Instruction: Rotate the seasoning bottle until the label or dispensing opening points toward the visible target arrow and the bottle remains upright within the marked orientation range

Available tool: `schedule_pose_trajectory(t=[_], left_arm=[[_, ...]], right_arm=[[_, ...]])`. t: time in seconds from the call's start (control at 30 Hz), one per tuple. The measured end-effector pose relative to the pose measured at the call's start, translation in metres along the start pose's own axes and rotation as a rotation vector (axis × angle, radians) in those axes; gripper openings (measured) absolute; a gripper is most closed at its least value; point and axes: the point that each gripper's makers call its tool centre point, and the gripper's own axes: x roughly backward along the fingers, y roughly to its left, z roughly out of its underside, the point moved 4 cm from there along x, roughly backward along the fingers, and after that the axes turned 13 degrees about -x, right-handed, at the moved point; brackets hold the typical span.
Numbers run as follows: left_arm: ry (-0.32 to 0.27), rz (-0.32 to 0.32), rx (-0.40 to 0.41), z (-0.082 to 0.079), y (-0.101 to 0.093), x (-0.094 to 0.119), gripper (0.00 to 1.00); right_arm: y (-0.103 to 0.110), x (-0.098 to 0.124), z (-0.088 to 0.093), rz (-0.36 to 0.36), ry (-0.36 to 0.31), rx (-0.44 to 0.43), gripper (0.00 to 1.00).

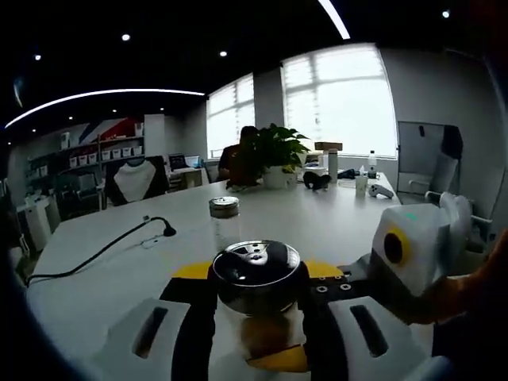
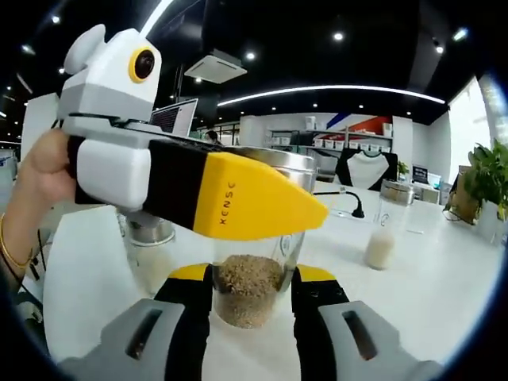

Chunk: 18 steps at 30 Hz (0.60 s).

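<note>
The seasoning bottle (image 1: 254, 274) is a clear glass jar with a shiny dark lid and stands upright on the white table (image 1: 103, 270). My left gripper (image 1: 255, 270) has its black, yellow-tipped jaws pressed against the bottle at lid height. In the right gripper view the bottle (image 2: 248, 290) holds brown grains, and my right gripper (image 2: 252, 274) is shut on its glass body. The left gripper (image 2: 294, 210) crosses that view from the left at the lid, held by a hand (image 2: 40, 182). The right gripper (image 1: 341, 286) reaches in from the right in the left gripper view.
A second jar (image 1: 224, 218) stands farther back on the table, beside a black cable (image 1: 151, 230). Two jars with pale contents (image 2: 151, 246) (image 2: 385, 226) flank the bottle. A potted plant (image 1: 278, 155) and a seated person are at the far end.
</note>
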Motion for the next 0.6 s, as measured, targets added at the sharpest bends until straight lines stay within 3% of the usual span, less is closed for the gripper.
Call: schedule_pose_trajectory(t=[0.6], left_arm=[[-0.011,-0.001,-0.009,0.0,-0.012,0.009,0.43]], right_arm=[[0.009,0.011,0.005,-0.021,0.004,-0.001,0.38]])
